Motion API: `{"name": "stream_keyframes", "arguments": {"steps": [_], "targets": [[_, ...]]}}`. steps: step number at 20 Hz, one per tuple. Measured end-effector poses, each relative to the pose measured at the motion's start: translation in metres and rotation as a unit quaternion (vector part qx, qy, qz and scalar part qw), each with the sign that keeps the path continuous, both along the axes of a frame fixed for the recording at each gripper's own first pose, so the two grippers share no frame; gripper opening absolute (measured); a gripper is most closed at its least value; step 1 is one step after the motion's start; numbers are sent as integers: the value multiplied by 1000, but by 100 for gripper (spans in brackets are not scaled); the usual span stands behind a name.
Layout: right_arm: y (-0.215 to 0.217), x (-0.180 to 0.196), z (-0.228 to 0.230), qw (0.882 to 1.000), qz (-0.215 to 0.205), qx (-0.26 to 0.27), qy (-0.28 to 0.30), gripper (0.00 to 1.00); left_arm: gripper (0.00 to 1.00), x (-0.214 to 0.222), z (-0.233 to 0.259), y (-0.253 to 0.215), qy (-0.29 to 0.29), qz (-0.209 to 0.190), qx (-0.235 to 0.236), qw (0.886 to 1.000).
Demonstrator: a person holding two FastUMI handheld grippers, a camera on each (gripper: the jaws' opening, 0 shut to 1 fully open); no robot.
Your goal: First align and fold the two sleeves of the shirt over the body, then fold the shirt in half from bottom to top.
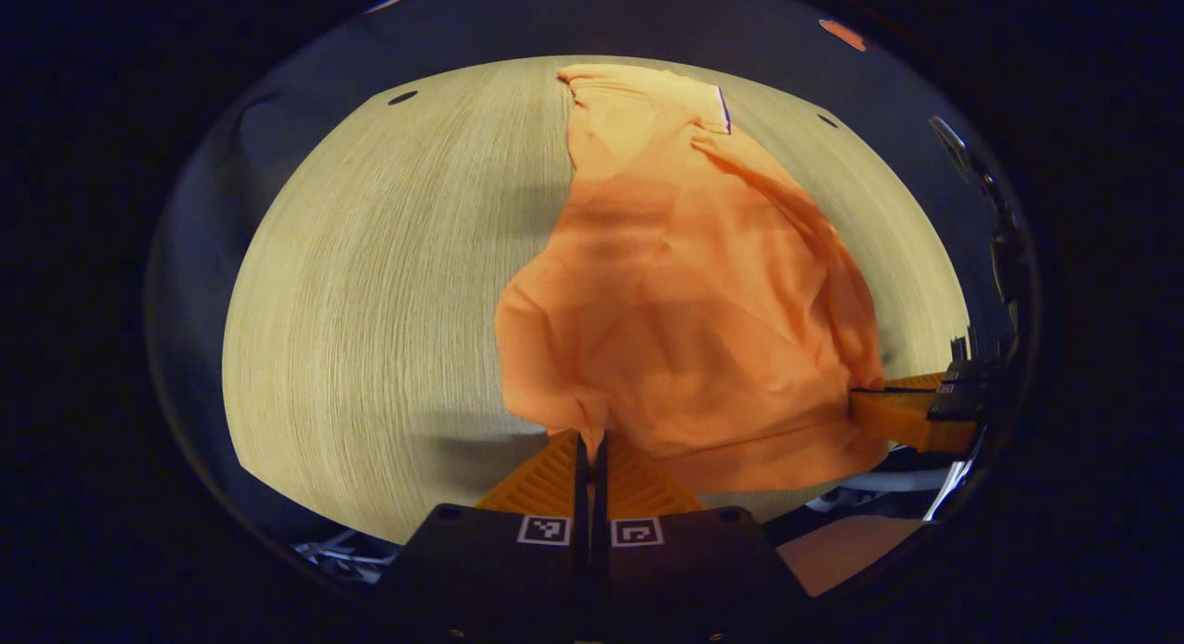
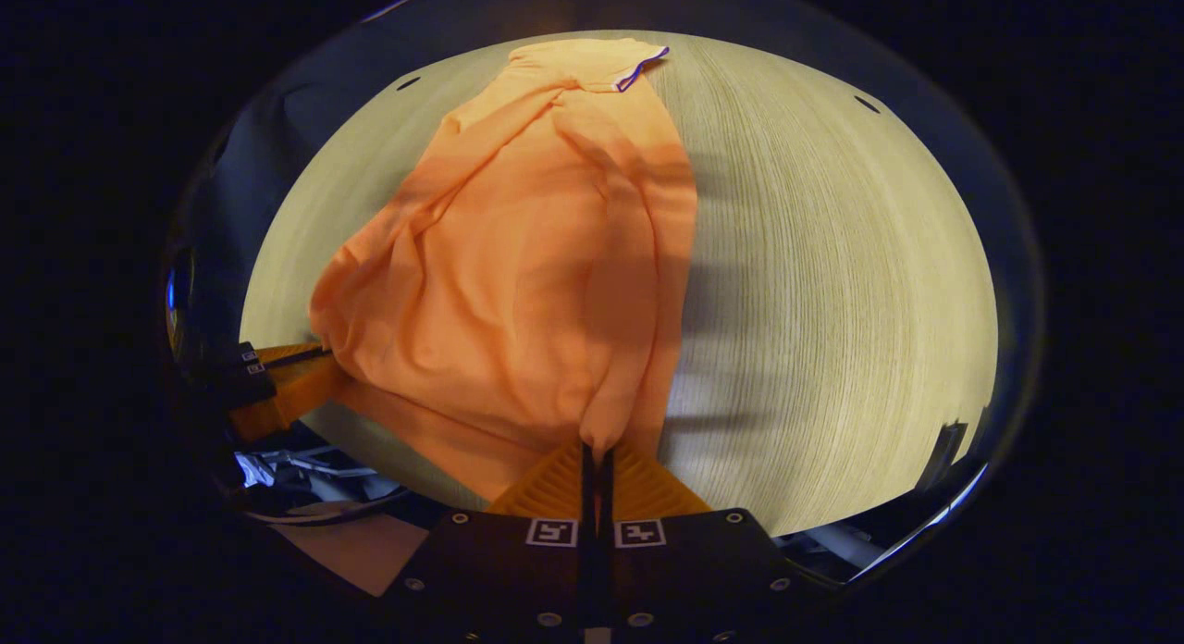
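Table (image 1: pixel 370 283): a pale wood-grain top that fills the middle of both views; in the left gripper view its bare part lies in the left half of the frame, in the right gripper view (image 2: pixel 832 283) in the right half.

Shirt (image 1: pixel 684 329): orange, lying on the table and partly lifted at its near edge. In the left gripper view it runs from the top centre down to the lower centre and lower right. In the right gripper view (image 2: pixel 518 274) it runs from the top centre down to the lower centre and lower left. Its far end, with a dark-edged trim, lies flat at the top of each frame. The cloth is creased and bunched toward the two held corners.

Left gripper (image 1: pixel 592 445): at the bottom centre of the left gripper view, fingers pressed together with a pinch of the shirt's near edge between them. It also shows at the left edge of the right gripper view (image 2: pixel 310 355), clamped on the shirt's other lower corner there.

Right gripper (image 2: pixel 597 454): at the bottom centre of the right gripper view, fingers closed on a gathered fold of the shirt. It also shows at the right edge of the left gripper view (image 1: pixel 865 391), holding the cloth.
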State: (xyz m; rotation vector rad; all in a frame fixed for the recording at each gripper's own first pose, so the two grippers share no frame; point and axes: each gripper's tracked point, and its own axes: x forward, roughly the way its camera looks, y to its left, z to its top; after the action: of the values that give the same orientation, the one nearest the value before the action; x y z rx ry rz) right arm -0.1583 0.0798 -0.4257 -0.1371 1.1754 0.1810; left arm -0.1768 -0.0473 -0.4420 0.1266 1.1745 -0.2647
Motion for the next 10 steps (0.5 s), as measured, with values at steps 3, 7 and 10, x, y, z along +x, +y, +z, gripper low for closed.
{"name": "stream_keyframes", "arguments": {"steps": [3,7,10], "targets": [[2,0,0,1000,-7,10,10,0,2,0,2,1,18,21,-22,999],[12,12,18,999,-9,31,0,1,1,11,12,6,18,29,-30,999],[18,34,41,999,-16,41,-21,0,1,28,32,6,2,30,-41,999]]}}
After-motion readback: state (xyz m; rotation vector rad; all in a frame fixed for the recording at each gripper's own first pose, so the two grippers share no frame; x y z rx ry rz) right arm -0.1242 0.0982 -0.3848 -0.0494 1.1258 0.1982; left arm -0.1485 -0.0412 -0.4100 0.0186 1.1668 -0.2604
